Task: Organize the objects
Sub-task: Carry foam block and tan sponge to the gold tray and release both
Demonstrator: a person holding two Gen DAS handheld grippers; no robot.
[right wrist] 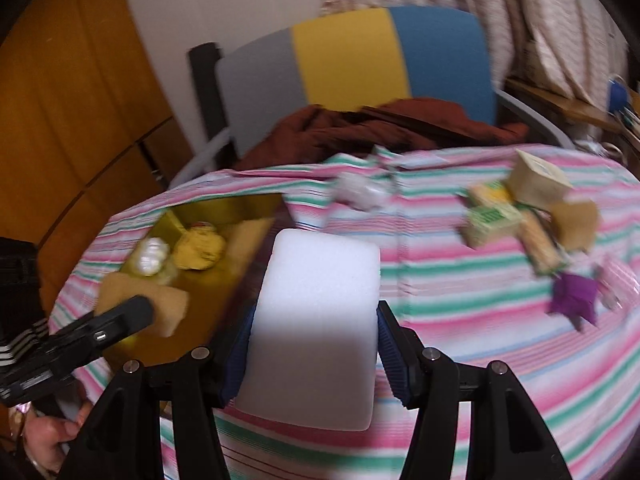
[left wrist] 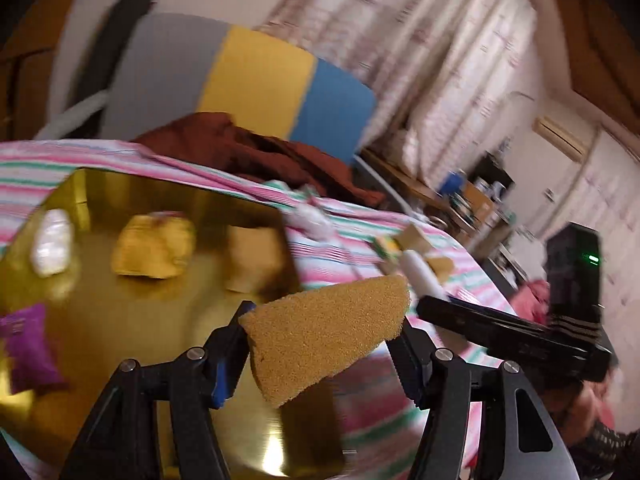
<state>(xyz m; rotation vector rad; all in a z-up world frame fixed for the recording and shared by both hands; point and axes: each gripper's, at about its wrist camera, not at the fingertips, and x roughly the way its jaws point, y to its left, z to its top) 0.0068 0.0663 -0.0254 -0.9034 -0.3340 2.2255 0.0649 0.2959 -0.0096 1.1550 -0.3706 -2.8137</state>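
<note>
Carrying 2 more to gold tray (left wrist: 100, 196) | L gripper (left wrist: 320, 340) clamps tan sponge (left wrist: 320, 332), R gripper (right wrist: 312, 344) clamps white foam block (right wrist: 316, 320) | I count ~4 items in tray; pile of boxes (right wrist: 520, 208) + purple packet (right wrist: 572, 296) left on striped cloth (right wrist: 440, 300)

Brown sponge wedge (left wrist: 324, 336), tilted, clamped at lower centre of the left view; white foam block (right wrist: 316, 332), upright, clamped at lower centre of the right view — gold tray (left wrist: 132, 292) at left holds wrapped items.
</note>
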